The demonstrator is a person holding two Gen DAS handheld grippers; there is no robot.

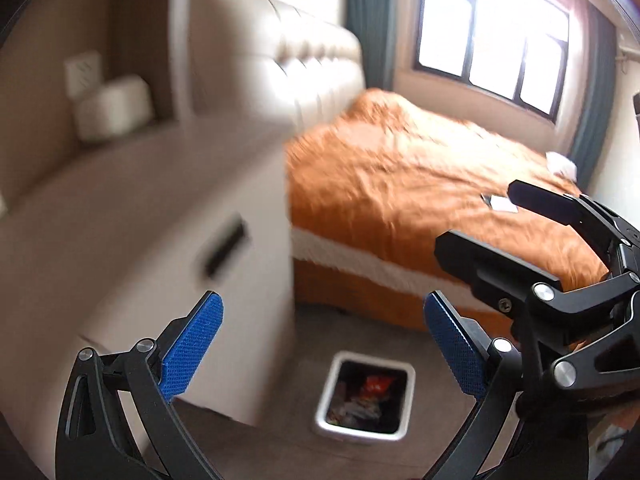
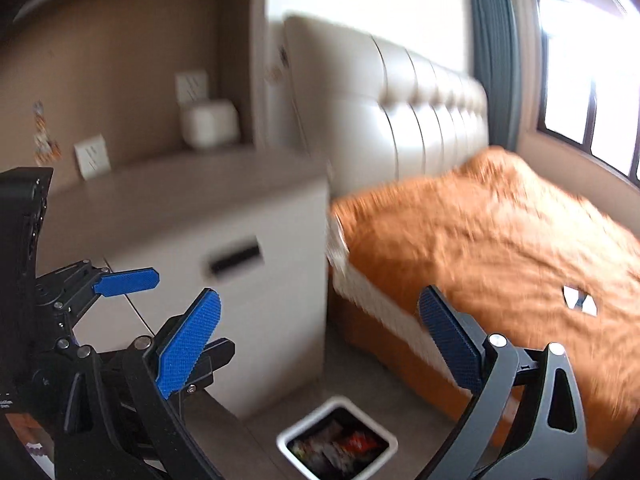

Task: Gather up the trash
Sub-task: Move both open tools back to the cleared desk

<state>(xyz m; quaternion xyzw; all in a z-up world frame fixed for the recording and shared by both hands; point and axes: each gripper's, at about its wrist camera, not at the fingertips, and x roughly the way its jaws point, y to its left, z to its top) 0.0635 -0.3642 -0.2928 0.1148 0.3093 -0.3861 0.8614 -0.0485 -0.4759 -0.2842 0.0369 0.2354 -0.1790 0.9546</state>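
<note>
A white-rimmed trash bin (image 1: 366, 396) stands on the floor between the cabinet and the bed, with colourful wrappers inside; it also shows in the right wrist view (image 2: 338, 442). A small white and dark scrap (image 1: 500, 202) lies on the orange bedspread, also in the right wrist view (image 2: 580, 300). A white crumpled piece (image 1: 562, 164) lies at the bed's far edge. My left gripper (image 1: 324, 344) is open and empty above the bin. My right gripper (image 2: 320, 340) is open and empty, beside the left gripper (image 2: 132, 280).
A white bedside cabinet (image 1: 160, 240) with a dark drawer handle stands left of the bin. A white box (image 2: 210, 122) sits on it by wall sockets. The bed (image 2: 500, 240) with padded headboard fills the right. A window (image 1: 492, 36) is beyond.
</note>
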